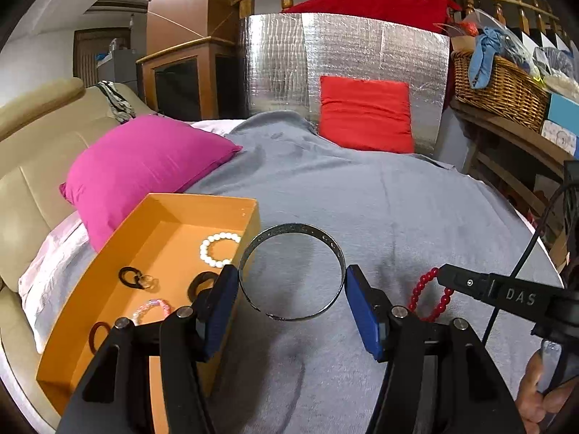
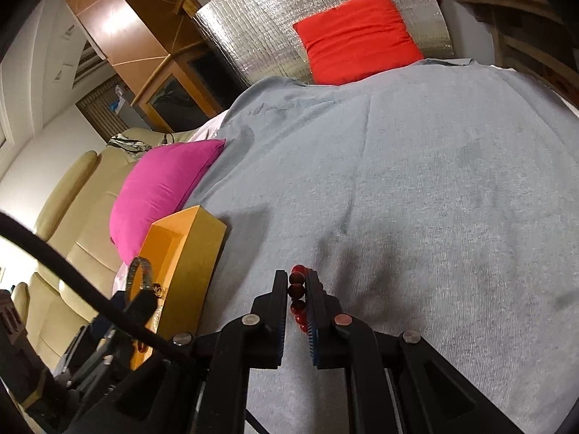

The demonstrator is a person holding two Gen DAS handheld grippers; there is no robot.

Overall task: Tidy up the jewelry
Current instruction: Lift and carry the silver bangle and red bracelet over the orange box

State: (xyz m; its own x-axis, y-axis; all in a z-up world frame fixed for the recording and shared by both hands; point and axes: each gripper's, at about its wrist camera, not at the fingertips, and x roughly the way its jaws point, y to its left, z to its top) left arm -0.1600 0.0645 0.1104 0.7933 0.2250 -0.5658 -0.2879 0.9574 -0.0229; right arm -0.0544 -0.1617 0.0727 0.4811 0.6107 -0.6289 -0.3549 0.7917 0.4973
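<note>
My left gripper (image 1: 291,278) is shut on a silver bangle (image 1: 291,272), its blue pads pressing the ring's two sides just right of the orange box (image 1: 152,217). The box holds a white bead bracelet (image 1: 217,247), black hair ties (image 1: 129,276), a pink bracelet (image 1: 152,309) and a brown tie (image 1: 97,334). My right gripper (image 2: 297,278) is shut on a red bead bracelet (image 2: 296,296) over the grey blanket (image 2: 416,199). In the left wrist view, that gripper (image 1: 443,276) and the red beads (image 1: 421,289) show at the right.
A magenta pillow (image 1: 144,166) lies behind the box, a red pillow (image 1: 365,112) leans on a silver foil panel (image 1: 282,65) at the back. A wicker basket (image 1: 499,83) sits on a shelf at right. A beige sofa (image 1: 32,166) is left.
</note>
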